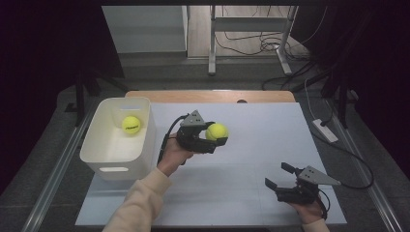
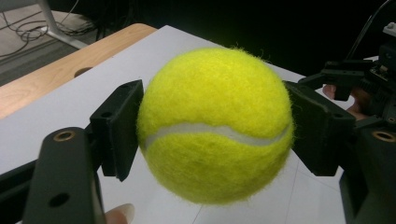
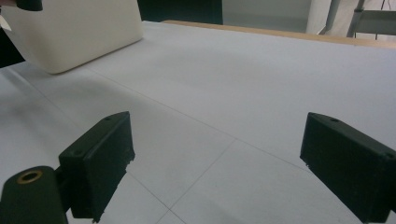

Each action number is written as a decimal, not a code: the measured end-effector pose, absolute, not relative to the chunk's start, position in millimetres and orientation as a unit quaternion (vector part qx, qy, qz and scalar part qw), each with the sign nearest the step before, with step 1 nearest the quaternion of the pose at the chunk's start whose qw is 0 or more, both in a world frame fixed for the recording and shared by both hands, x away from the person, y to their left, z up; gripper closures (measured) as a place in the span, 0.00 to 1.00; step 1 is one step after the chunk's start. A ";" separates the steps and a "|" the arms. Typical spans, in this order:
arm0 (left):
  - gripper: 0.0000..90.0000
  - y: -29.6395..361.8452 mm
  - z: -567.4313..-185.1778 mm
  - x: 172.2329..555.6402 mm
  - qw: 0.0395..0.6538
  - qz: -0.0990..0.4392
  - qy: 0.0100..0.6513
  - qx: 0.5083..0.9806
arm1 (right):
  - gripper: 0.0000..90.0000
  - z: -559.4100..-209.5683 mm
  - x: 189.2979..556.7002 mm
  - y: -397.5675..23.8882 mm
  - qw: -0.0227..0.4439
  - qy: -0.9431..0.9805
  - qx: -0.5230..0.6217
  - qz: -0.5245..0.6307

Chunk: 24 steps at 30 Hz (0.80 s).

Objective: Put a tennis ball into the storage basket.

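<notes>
My left gripper [image 1: 216, 137] is shut on a yellow tennis ball [image 1: 216, 131], held above the middle of the white table top. In the left gripper view the ball [image 2: 215, 126] sits squeezed between both black pads [image 2: 120, 126]. A second tennis ball [image 1: 131, 124] lies inside the white bin [image 1: 99, 154] at the left of the table. My right gripper [image 1: 279, 175] rests low near the front right of the table with its jaws wide apart and nothing between them; in the right gripper view its gripper [image 3: 217, 168] faces bare table with the bin [image 3: 74, 32] at the far left.
A wooden strip [image 1: 212, 95] runs along the table's far edge. Beyond it stand metal frame legs [image 1: 212, 43] and loose cables on the floor. A cable and white box [image 1: 325, 130] lie off the table's right side.
</notes>
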<state>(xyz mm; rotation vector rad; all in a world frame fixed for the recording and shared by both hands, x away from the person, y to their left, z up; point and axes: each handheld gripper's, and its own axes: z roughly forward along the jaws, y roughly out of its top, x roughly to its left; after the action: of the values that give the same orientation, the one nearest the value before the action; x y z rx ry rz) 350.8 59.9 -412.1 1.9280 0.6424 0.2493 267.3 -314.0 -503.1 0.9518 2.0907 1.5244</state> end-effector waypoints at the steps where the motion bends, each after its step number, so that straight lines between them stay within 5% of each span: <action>1: 0.29 61.2 -411.4 350.6 0.520 0.106 0.269 0.804 | 0.10 -503.1 267.4 -313.9 0.192 0.745 0.338 0.542; 24: 0.29 91.7 -396.7 344.3 0.530 0.130 0.290 0.786 | 0.10 -503.2 267.9 -311.5 0.192 0.745 0.339 0.541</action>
<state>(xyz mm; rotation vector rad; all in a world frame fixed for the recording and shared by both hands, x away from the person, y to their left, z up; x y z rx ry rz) 344.3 91.7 -396.7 1.8764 0.6917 0.3103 267.9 -311.5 -503.2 0.9523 2.0914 1.5190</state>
